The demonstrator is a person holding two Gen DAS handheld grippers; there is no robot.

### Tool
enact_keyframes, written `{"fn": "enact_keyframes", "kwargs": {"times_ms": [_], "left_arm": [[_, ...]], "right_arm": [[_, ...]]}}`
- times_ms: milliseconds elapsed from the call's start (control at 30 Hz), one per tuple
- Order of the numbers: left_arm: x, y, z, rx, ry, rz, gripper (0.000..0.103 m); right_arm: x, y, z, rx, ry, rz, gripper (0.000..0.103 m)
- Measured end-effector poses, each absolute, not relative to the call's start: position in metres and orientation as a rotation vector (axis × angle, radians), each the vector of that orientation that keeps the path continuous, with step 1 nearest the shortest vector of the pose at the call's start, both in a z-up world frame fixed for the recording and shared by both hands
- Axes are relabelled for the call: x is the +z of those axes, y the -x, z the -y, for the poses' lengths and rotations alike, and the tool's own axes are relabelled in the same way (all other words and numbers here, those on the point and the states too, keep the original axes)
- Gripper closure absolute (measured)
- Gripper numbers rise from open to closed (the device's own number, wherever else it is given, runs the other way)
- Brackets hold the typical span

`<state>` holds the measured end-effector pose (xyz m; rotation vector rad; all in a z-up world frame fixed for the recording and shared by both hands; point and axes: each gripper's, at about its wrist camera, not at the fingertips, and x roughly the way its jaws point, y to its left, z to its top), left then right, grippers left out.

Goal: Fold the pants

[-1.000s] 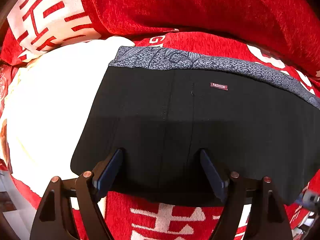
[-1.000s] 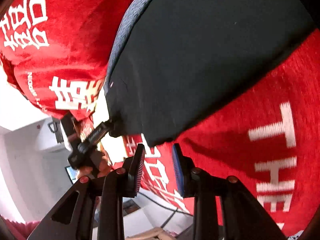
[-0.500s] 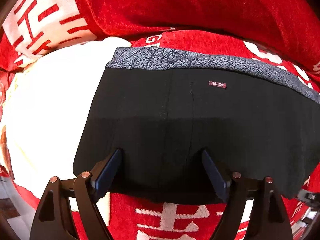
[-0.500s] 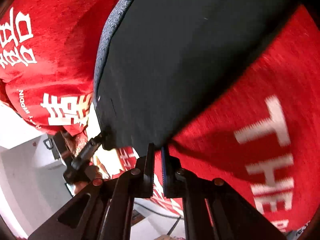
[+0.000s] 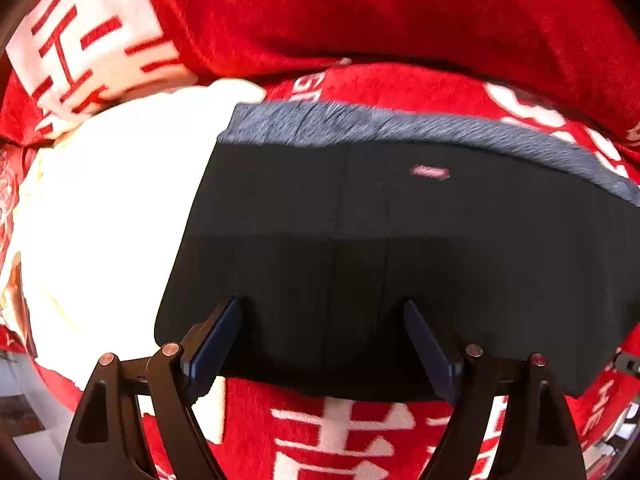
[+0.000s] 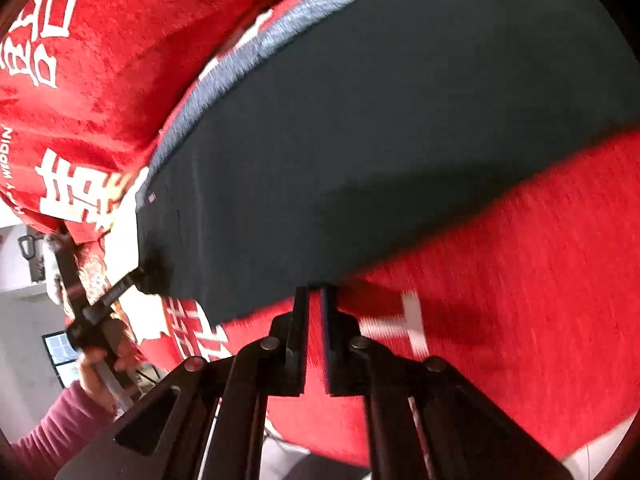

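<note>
Left gripper [image 5: 322, 344] spread wide over black folded pants with grey waistband [image 5: 400, 240], frame centre; right gripper [image 6: 315, 312] pinching pants hem.

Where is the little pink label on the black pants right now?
In the left wrist view, the pink label sits on the black pants, just below the grey waistband and right of the centre seam.

The pants [image 5: 400, 248] are smooth, matt black cloth with a grey knit-looking waistband [image 5: 400, 126]. Under them lies a fuzzy, plush red blanket [image 6: 500, 280] with white lettering. The left gripper [image 5: 324, 340] is matt black plastic with blue pads [image 5: 212, 340].
</note>
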<state>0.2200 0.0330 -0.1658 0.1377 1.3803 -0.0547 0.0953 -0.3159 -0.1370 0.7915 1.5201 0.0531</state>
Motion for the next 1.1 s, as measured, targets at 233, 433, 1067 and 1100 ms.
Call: {"fn": "enact_keyframes", "kwargs": {"times_ms": [233,433,1067,1100], "left_arm": [[-0.139,-0.235,-0.017,-0.074,-0.091,-1.280,0.019],[-0.162,-0.227,-0.064,0.034,-0.034,-1.328,0.019],[-0.187,-0.170,-0.097,-0.016,0.070,-1.201,0.018],[-0.184,-0.162,-0.098,-0.018,0.073,-1.199,0.018]], "right_arm": [[-0.102,-0.175,0.273,0.230,-0.638,-1.422,0.090],[-0.109,-0.276,0.175,0.458,-0.434,-1.450,0.078],[-0.187,-0.394,-0.037,0.727,0.126,-1.541,0.064],[-0.193,-0.397,-0.037,0.720,0.103,-1.573,0.064]]}}
